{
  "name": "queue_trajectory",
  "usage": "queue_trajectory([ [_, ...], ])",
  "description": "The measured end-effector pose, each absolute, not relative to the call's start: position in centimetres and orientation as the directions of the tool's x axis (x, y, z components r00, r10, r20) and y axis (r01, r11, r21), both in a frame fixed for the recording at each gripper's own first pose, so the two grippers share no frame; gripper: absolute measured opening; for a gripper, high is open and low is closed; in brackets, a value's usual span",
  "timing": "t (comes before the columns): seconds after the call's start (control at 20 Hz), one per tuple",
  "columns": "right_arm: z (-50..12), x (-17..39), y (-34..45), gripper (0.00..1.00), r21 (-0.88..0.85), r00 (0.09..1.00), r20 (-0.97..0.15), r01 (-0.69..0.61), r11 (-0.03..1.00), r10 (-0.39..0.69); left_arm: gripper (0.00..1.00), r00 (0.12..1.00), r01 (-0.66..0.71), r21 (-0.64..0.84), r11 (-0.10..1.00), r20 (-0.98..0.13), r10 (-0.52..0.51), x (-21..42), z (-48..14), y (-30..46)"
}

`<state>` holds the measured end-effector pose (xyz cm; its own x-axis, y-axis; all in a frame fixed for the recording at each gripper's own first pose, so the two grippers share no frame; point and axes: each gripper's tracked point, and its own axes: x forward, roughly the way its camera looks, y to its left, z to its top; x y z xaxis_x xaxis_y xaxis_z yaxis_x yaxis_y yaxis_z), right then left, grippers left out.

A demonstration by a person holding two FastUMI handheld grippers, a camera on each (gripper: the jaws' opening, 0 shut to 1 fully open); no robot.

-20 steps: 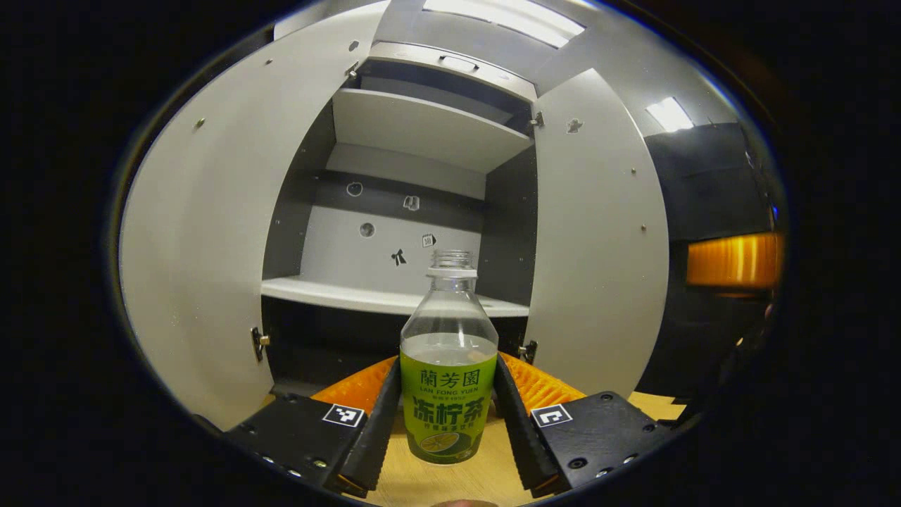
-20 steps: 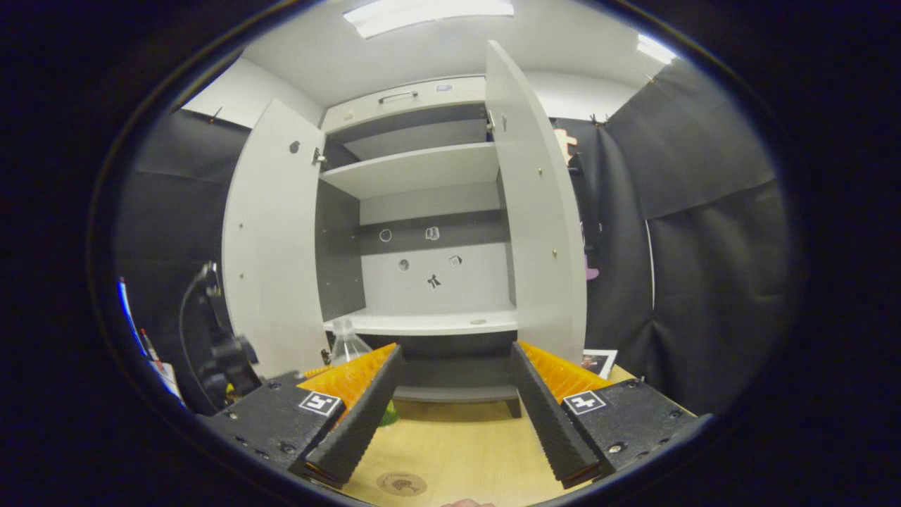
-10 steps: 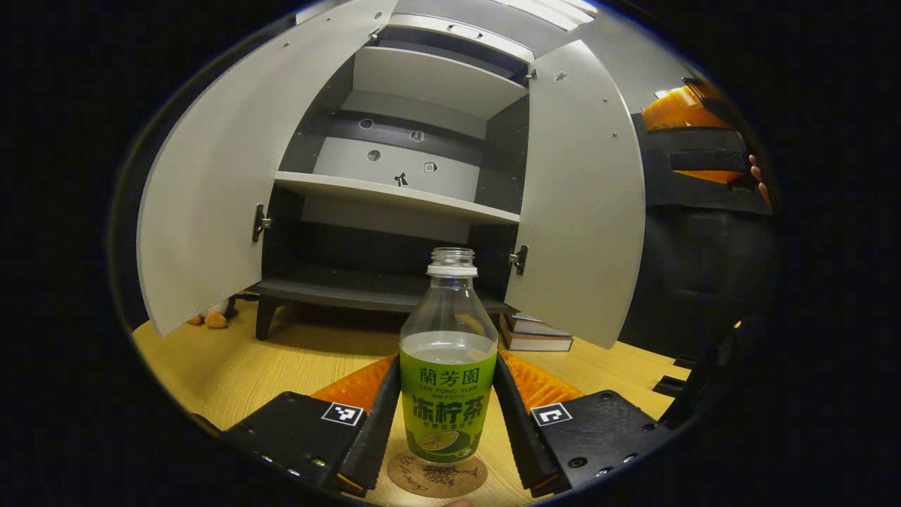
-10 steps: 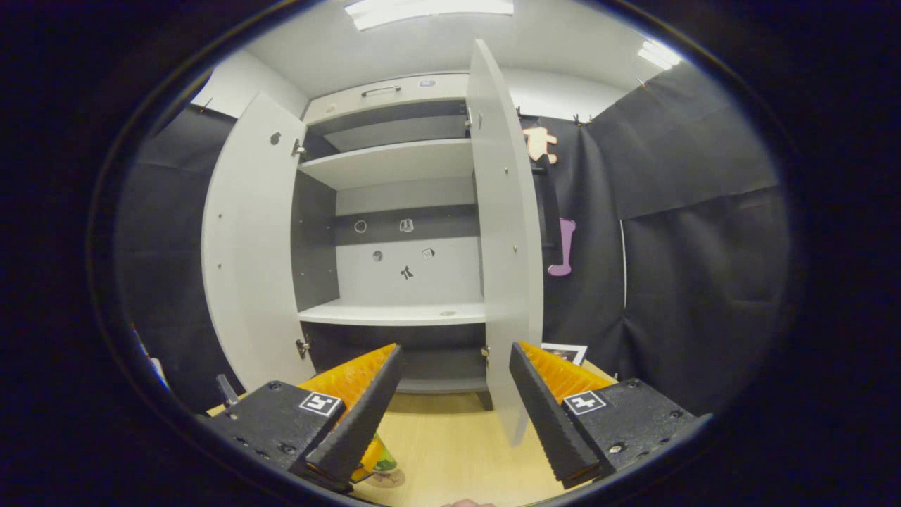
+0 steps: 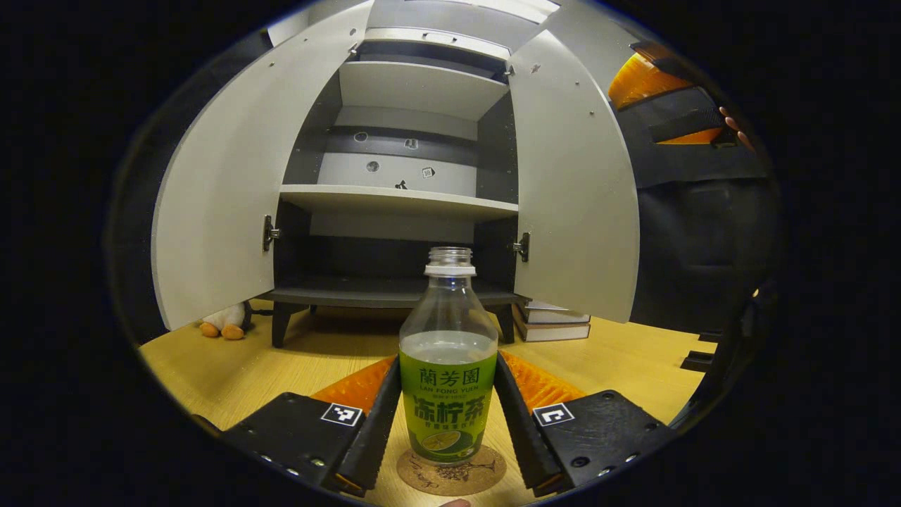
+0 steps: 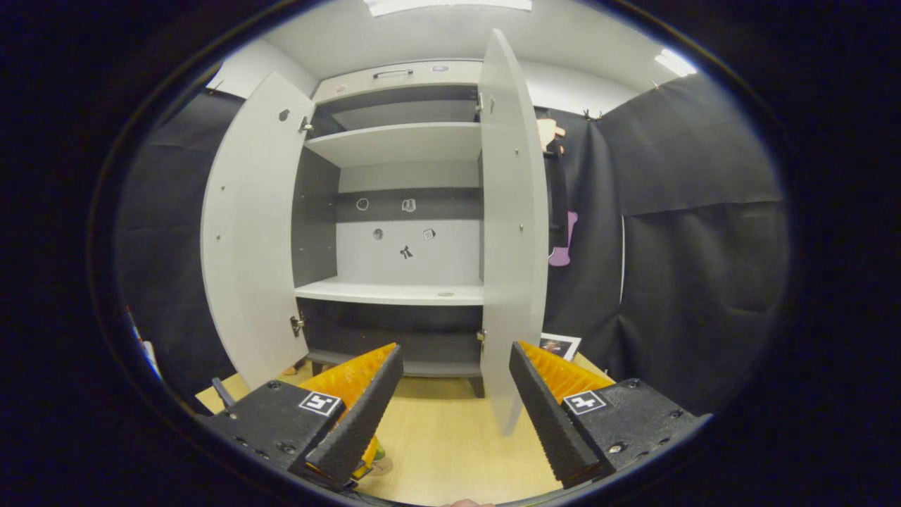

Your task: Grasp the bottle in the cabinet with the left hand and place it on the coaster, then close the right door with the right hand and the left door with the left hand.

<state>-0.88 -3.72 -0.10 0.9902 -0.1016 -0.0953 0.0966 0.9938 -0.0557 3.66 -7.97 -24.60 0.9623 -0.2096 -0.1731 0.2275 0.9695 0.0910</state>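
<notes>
We have the bottle (image 5: 448, 366) pinched between the left tongs (image 5: 448, 415), both fingers pressed on the label sides, low on the body so it stays upright. Its base sits over the coaster (image 5: 451, 470) at 6 o'clock in the left gripper view; whether it is fully resting or a hair above, we cannot tell. The coaster lies on the tabletop (image 5: 619, 362), in front of the cabinet (image 5: 394, 204). The cap is off, liquid about halfway up, so a level hold matters.

Right tongs (image 6: 450, 405) are spread and hold nothing, raised in front of the right door (image 6: 512, 232), which we see nearly edge-on at 12 o'clock in the right gripper view, likely staged to push it shut. In the left gripper view those same tongs show at 2 o'clock, beyond that door. The left door (image 5: 225, 183) stands wide open at 10 o'clock.

Our judgement: placing is nearly done; release comes next, then the doors, right first. Risk: opening unevenly could tip the bottle off the coaster.
</notes>
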Motion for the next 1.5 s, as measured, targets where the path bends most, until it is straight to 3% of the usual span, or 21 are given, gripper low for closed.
queue_trajectory([
  [0.3, -0.8, -0.6, -3.3, 1.00, -0.063, 0.990, -0.108, 0.080, 0.995, -0.086, 0.80, 0.955, 0.232, 0.085, 0.969, -0.211, -0.210, 3.0, -24.9, -7.7],
  [0.4, -0.9, -0.5, -3.2, 1.00, -0.065, 0.990, -0.112, 0.077, 0.995, -0.084, 0.98, 0.952, 0.236, 0.075, 0.969, -0.220, -0.214, 2.9, -24.6, -7.6],
  [0.85, -1.3, -0.4, -3.7, 1.00, -0.034, 0.991, -0.105, 0.084, 0.996, -0.087, 0.95, 0.960, 0.250, 0.033, 0.968, -0.138, -0.243, 2.3, -17.6, -8.2],
  [1.15, -1.2, 0.0, -3.9, 1.00, -0.013, 0.994, -0.070, 0.080, 0.997, -0.081, 0.95, 0.960, 0.272, 0.004, 0.962, -0.077, -0.271, 2.2, -9.8, -9.0],
  [1.5, -3.1, 0.2, -4.5, 1.00, 0.029, 0.995, -0.070, 0.071, 0.997, -0.068, 0.95, 0.983, 0.141, -0.031, 0.990, -0.117, -0.144, 2.6, -5.9, -5.5],
])
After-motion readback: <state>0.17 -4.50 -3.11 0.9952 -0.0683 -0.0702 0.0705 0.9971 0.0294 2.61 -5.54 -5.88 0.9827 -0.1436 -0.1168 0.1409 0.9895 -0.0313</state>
